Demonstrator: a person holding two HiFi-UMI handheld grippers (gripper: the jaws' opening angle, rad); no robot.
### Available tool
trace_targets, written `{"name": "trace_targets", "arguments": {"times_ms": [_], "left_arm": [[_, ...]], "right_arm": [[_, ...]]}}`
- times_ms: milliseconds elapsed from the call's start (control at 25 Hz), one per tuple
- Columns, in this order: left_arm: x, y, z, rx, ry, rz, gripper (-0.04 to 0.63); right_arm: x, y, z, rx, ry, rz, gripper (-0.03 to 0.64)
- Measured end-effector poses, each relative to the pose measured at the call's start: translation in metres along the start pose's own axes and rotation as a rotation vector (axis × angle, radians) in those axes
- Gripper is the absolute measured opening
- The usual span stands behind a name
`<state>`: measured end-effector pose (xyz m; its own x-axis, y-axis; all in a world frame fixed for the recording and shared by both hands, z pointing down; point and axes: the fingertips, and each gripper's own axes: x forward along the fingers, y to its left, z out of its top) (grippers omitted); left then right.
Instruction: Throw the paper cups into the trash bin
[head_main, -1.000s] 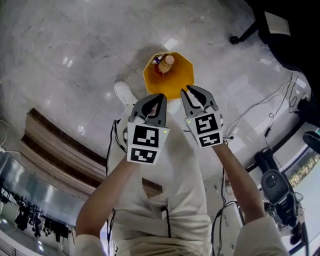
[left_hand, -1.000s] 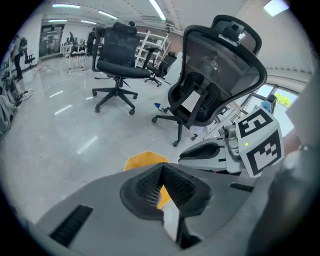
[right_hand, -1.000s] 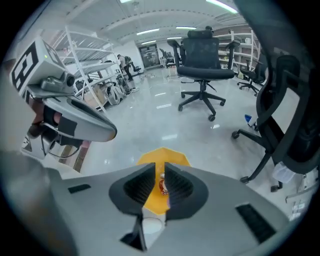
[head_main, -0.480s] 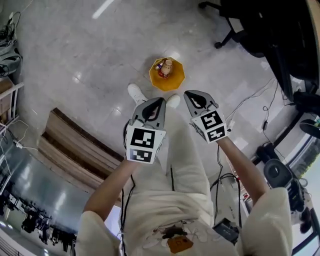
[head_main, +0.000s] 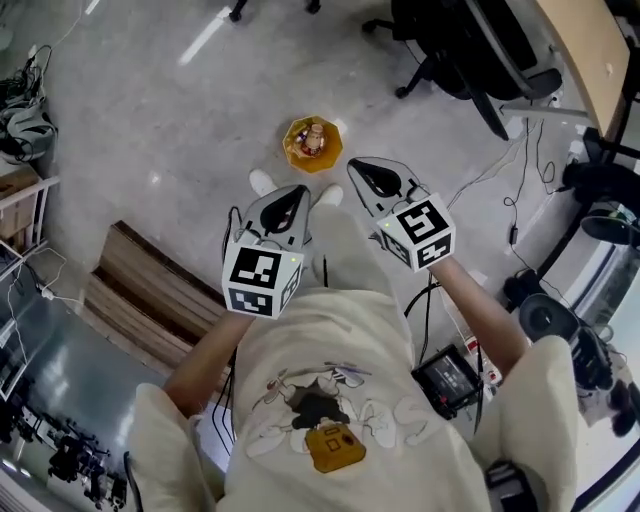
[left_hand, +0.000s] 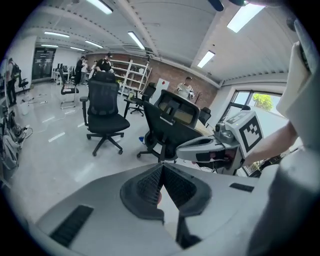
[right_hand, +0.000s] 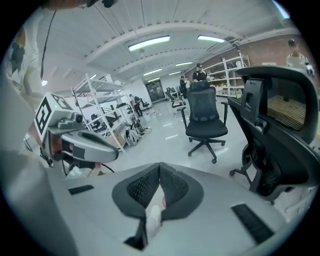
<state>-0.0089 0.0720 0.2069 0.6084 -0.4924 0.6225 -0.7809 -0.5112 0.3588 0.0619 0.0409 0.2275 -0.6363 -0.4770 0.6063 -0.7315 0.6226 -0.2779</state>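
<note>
A yellow octagonal trash bin (head_main: 313, 144) stands on the grey floor beyond the person's feet, with a few small things inside, too small to name. No paper cup shows in either gripper. My left gripper (head_main: 292, 195) is held up in front of the chest, jaws shut and empty; in its own view the ribbed pads (left_hand: 150, 182) meet at the tip. My right gripper (head_main: 360, 168) is beside it, also shut with nothing between the pads (right_hand: 172, 185). Each gripper shows in the other's view: the right gripper (left_hand: 210, 147) and the left gripper (right_hand: 80, 142).
Black office chairs (head_main: 470, 50) stand at the far right, and another chair (left_hand: 105, 115) is on the open floor. Cables (head_main: 520, 190) run along the right. A wooden slatted platform (head_main: 140, 290) lies at left. Metal shelves (right_hand: 105, 110) and people stand far off.
The bin now looks smaller and farther away as the view has risen. Both grippers have drawn back toward the chest, still side by side.
</note>
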Motion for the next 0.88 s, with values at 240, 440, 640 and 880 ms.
{"name": "trace_targets", "arguments": {"times_ms": [240,440,640,880], "left_arm": [[-0.041,-0.024,0.026,-0.016,-0.066,-0.021,0.006],[-0.061,-0.033,0.065,-0.029,-0.167,-0.020,0.006],[-0.067,-0.030,0.080,-0.031,-0.226,0.006,0.006],[-0.061,-0.026,0.091,-0.036,-0.227,-0.004,0.006]], "right_arm": [[-0.033,0.015,0.029,0.023,-0.050,0.001,0.006],[-0.047,0.033,0.058,-0.009,-0.099,0.047,0.006],[-0.050,0.062,0.074,-0.063,-0.105,0.097,0.006],[-0.053,0.063,0.077,-0.074,-0.108,0.099,0.006]]}}
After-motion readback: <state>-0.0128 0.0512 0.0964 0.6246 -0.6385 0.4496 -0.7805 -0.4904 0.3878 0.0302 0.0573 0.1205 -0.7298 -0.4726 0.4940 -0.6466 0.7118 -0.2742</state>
